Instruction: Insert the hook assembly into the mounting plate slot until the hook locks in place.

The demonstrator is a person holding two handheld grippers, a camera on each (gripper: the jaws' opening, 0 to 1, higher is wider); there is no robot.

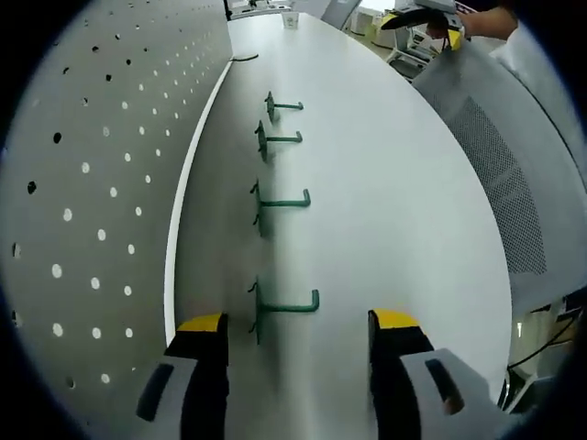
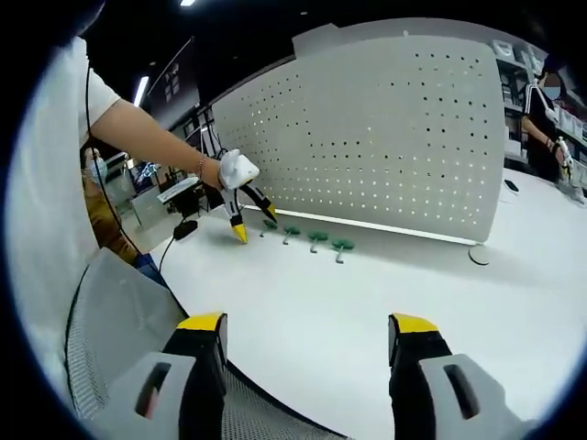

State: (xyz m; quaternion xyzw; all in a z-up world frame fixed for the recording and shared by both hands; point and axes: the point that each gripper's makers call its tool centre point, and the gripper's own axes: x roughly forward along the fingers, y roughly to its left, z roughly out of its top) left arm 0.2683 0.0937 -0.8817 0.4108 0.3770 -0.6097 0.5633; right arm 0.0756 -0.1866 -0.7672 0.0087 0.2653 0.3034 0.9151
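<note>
Left gripper view: left gripper [image 1: 298, 339], jaws wide, flanks the nearest hook [image 1: 280, 309]; right gripper [image 2: 307, 344] wide, seemingly empty.

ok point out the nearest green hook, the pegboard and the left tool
nearest hook [image 1: 286, 306], left gripper view, on its horizontal arm
pegboard [image 2: 385, 137], right gripper view, on its perforated face
left tool [image 2: 251, 216], right gripper view, between its yellow tips

A white bench [image 1: 385, 183] carries four green hooks [image 1: 284, 307] in a row beside the pegboard [image 1: 110, 165].
</note>
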